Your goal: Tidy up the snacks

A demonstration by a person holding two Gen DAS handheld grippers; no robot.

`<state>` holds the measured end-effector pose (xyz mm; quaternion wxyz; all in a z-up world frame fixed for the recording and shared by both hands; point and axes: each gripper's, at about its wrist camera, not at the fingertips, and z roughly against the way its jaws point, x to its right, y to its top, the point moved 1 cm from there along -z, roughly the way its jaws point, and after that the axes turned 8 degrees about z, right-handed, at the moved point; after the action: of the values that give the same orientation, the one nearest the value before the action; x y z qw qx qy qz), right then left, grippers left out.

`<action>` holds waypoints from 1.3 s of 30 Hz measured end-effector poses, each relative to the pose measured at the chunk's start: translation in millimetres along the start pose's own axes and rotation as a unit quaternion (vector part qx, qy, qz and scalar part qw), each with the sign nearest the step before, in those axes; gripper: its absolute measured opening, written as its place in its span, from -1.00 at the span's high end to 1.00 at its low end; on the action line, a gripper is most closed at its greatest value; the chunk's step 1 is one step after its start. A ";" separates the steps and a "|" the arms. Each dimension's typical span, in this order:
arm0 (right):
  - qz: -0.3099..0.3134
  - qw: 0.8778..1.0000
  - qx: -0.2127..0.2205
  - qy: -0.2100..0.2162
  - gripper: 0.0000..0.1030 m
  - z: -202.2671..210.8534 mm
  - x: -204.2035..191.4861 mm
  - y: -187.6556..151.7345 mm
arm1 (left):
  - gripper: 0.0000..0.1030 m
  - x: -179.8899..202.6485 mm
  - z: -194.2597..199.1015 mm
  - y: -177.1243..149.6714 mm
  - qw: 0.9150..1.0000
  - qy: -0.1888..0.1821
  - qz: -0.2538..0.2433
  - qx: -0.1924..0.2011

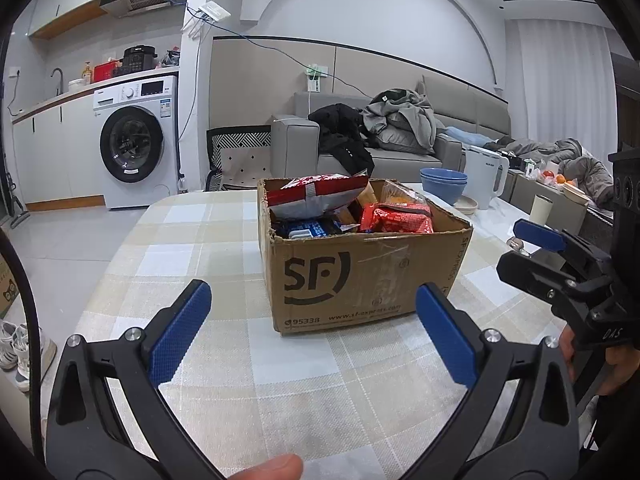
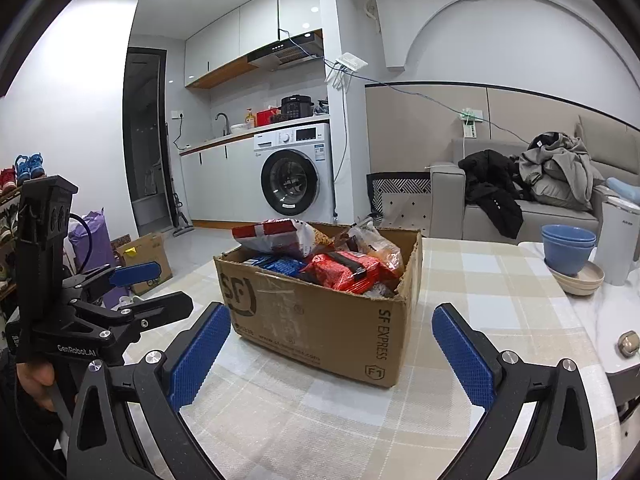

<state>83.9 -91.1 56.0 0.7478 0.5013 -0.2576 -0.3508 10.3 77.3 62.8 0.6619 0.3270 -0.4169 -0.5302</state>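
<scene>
A cardboard box (image 1: 360, 272) printed with "SF" sits on a table covered by a checked cloth (image 1: 192, 248), its top open and crammed with snack packets — a large red-and-white bag (image 1: 316, 196) leaning at the back, a red packet (image 1: 396, 220) toward the right side, blue packets (image 1: 308, 230) low at the front. The left gripper (image 1: 314, 328) hangs just in front of the box, blue-padded fingers (image 1: 180, 332) spread wide and holding nothing. The right gripper (image 2: 330, 352) faces the box's corner (the side marked "SF EXPRESS"), its jaws likewise parted and empty. Each gripper shows at the edge of the other's view, gripped by a hand (image 1: 616, 364). Stacked blue bowls (image 1: 442, 184) and a white kettle (image 1: 486, 176) stand beyond the box on the table — well apart from it.
</scene>
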 end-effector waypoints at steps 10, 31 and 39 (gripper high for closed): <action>0.001 1.000 0.007 0.002 -0.99 1.9 -2.6 -6.6 | -0.97 -6.5 2.6 -5.0 1.000 0.010 -0.003 0.004; -0.006 1.000 0.014 -0.002 -0.99 -1.0 0.7 -11.3 | -0.97 -8.2 -5.1 -15.1 1.000 0.015 -0.014 0.011; -0.002 1.000 0.008 -0.003 -0.99 -3.8 -0.6 -11.9 | -0.97 -7.6 -5.4 -17.1 1.000 0.016 -0.015 0.015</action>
<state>83.2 -91.5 43.5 0.7424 0.5067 -0.2613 -0.3519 7.1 80.8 43.9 0.6558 0.3512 -0.4092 -0.5283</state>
